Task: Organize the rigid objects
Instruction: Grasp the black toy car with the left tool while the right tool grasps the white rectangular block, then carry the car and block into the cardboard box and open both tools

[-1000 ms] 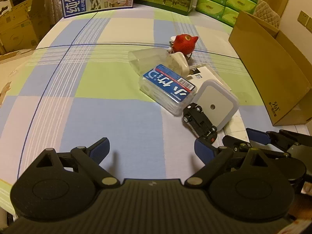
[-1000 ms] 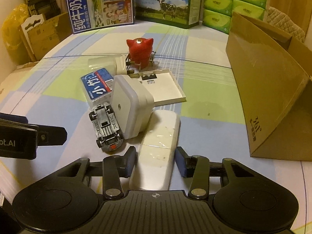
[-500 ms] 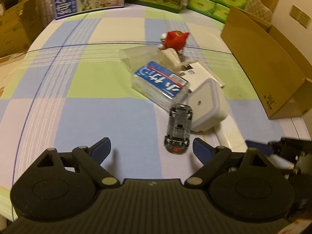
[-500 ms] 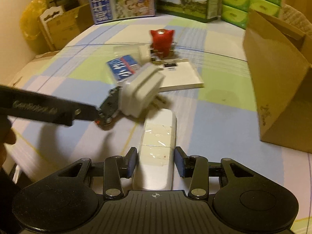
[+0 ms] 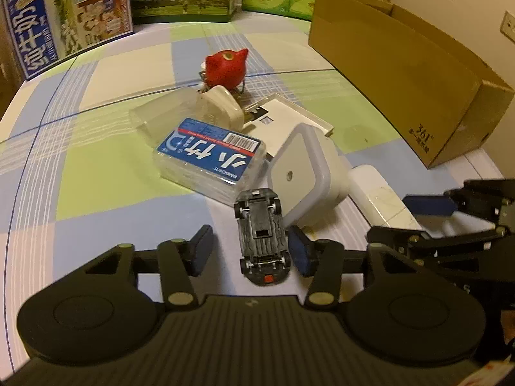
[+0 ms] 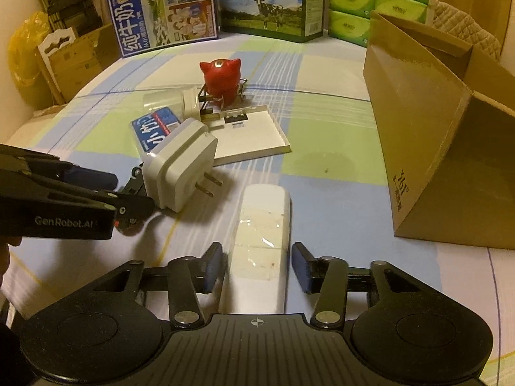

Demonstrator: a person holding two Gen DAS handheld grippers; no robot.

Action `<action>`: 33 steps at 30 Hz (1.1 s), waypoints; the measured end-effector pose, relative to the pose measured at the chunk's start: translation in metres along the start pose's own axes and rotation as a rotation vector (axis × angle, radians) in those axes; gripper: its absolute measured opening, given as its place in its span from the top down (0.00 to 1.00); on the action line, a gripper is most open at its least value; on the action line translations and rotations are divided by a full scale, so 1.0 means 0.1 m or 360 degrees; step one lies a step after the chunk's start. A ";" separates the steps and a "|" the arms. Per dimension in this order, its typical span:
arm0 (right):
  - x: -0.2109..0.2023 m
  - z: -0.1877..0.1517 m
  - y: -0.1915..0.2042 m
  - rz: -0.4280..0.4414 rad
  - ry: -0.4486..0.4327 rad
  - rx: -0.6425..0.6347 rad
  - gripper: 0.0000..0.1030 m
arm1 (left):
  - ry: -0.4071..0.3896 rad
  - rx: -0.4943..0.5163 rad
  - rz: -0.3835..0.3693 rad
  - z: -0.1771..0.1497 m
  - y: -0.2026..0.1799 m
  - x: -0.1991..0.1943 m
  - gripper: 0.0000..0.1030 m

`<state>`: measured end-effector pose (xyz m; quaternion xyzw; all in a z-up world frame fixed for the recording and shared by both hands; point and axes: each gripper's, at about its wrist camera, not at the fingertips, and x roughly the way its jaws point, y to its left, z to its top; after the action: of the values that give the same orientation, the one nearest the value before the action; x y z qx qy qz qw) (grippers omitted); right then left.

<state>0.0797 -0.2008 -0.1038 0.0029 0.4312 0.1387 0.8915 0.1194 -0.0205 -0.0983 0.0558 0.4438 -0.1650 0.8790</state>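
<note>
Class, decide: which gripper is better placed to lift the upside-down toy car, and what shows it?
Left. The left gripper already straddles the toy car, its jaws just closing around it. The right gripper instead straddles the white remote.

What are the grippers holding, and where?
No. Left gripper just closing around the toy car's sides, right gripper just opening around the white remote; neither grips.

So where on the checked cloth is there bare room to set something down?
The cloth left of the blue-labelled clear case lies bare, as does the strip between the white remote and the cardboard box. It is crowded mid-cloth: toy car, white plug adapter, red figure.
</note>
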 end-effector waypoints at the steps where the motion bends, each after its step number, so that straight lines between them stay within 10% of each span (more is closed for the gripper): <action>1: 0.01 0.01 0.00 -0.0006 -0.0004 0.0006 0.53 | 0.0001 0.0016 0.0003 0.00 -0.01 0.01 0.63; 33: 0.10 0.07 0.06 -0.0080 -0.0034 0.0001 0.63 | -0.0014 0.0034 0.0087 -0.06 -0.08 -0.16 0.75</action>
<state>0.0894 -0.1917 -0.1061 -0.0062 0.4216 0.1162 0.8993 0.1032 -0.0232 -0.0890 0.0766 0.4363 -0.1458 0.8846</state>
